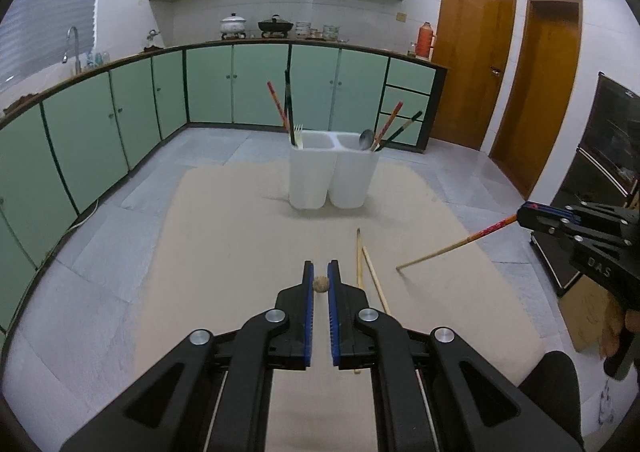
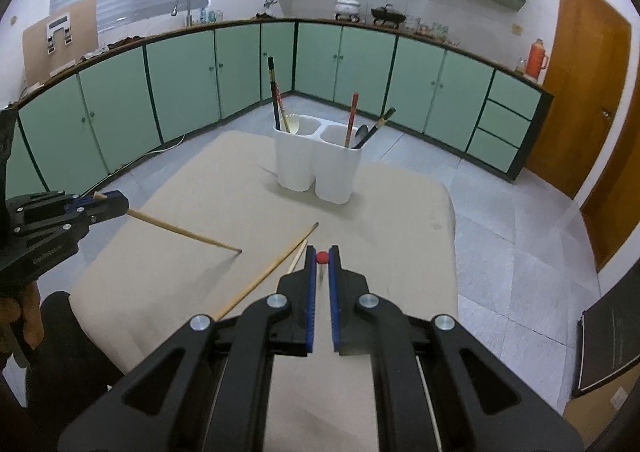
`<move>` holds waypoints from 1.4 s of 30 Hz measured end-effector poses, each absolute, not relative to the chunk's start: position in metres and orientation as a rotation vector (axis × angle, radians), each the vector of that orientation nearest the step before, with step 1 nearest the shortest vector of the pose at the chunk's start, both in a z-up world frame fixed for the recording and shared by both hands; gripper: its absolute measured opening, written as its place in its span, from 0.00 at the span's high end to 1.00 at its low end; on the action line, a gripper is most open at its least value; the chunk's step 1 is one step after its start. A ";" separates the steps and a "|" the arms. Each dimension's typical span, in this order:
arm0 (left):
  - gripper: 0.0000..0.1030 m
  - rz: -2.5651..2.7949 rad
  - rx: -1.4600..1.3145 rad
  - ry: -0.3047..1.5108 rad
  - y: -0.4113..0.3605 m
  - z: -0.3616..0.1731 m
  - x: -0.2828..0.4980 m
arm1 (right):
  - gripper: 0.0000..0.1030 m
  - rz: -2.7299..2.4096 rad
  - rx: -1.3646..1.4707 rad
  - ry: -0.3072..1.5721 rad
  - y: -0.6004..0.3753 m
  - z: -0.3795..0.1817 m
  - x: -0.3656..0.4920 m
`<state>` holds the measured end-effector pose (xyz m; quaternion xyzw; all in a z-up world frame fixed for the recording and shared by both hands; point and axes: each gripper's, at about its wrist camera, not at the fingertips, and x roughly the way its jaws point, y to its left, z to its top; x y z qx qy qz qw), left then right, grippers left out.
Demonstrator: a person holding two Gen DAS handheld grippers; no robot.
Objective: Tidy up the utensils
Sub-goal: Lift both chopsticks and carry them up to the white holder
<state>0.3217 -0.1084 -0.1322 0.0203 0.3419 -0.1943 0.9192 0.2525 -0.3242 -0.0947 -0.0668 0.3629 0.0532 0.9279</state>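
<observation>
A white two-compartment utensil holder [image 1: 332, 172] [image 2: 316, 164] stands on the beige table with chopsticks, a fork and a spoon in it. My left gripper [image 1: 321, 284] [image 2: 116, 206] is shut on a plain wooden chopstick [image 2: 184, 231], seen end-on [image 1: 321, 285], its tip resting on the table. My right gripper [image 2: 322, 257] [image 1: 524, 217] is shut on a red-ended chopstick [image 1: 452, 248], seen end-on [image 2: 322, 257], its tip touching the table. Two plain wooden chopsticks [image 1: 366, 272] [image 2: 272, 270] lie crossed on the table between the grippers.
The beige table [image 1: 224, 252] [image 2: 392, 252] stands in a kitchen with green cabinets [image 1: 260, 84]. A black appliance [image 1: 600, 172] and cardboard box [image 1: 588, 308] stand to the right. Wooden doors [image 2: 588, 100] are at far right.
</observation>
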 end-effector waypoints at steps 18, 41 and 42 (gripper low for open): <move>0.94 -0.490 0.086 0.753 -0.126 -0.067 0.375 | 0.95 0.214 -0.145 0.921 -0.329 -0.020 0.326; 0.94 -0.431 0.066 0.621 -0.149 0.026 0.490 | 0.95 0.201 -0.066 0.833 -0.323 0.088 0.437; 0.94 -0.429 0.068 0.616 -0.152 0.027 0.495 | 0.95 0.198 -0.067 0.831 -0.321 0.088 0.442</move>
